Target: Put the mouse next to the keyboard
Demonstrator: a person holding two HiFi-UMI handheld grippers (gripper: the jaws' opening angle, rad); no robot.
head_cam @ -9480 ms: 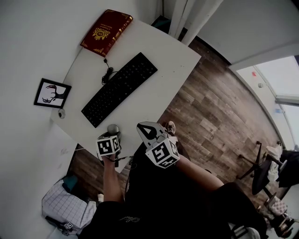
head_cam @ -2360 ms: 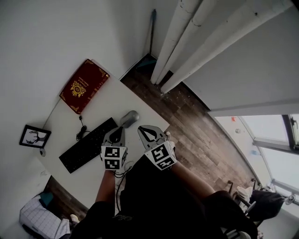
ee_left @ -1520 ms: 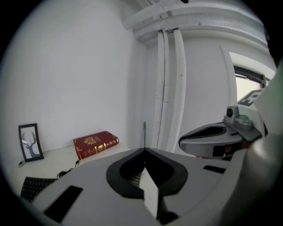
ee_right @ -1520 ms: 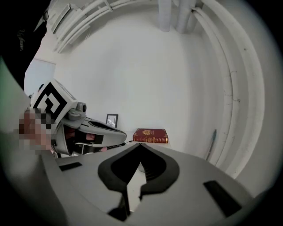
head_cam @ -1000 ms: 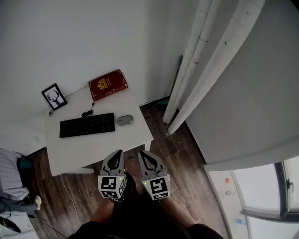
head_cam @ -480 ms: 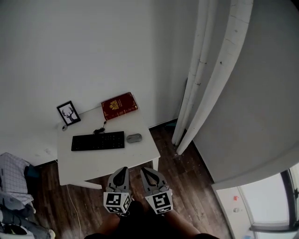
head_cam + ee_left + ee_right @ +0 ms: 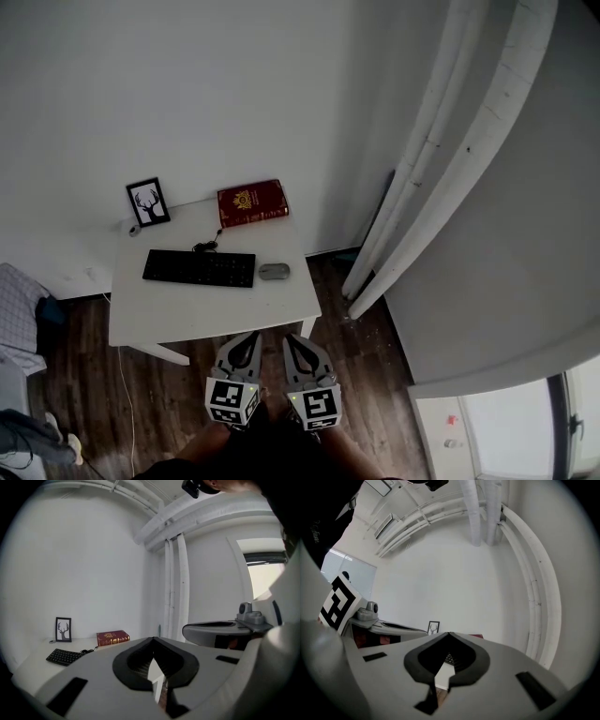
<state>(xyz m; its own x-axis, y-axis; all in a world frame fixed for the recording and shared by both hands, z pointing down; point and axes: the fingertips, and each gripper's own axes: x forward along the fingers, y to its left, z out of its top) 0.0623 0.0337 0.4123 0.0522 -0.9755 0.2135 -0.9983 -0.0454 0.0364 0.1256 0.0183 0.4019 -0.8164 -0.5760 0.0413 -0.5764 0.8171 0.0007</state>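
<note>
Mouse (image 7: 274, 271) lies on counter (image 7: 206, 314), just beside right end of keyboard (image 7: 199, 268). Left gripper (image 7: 245, 339), right gripper (image 7: 292, 341): fingers pressed together, empty, well back from counter. Placement looks done; no re-grasp needed, hold both clear of cable.

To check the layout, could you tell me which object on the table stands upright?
The deer picture frame at the back left; the red book, keyboard and mouse all lie flat.
</note>
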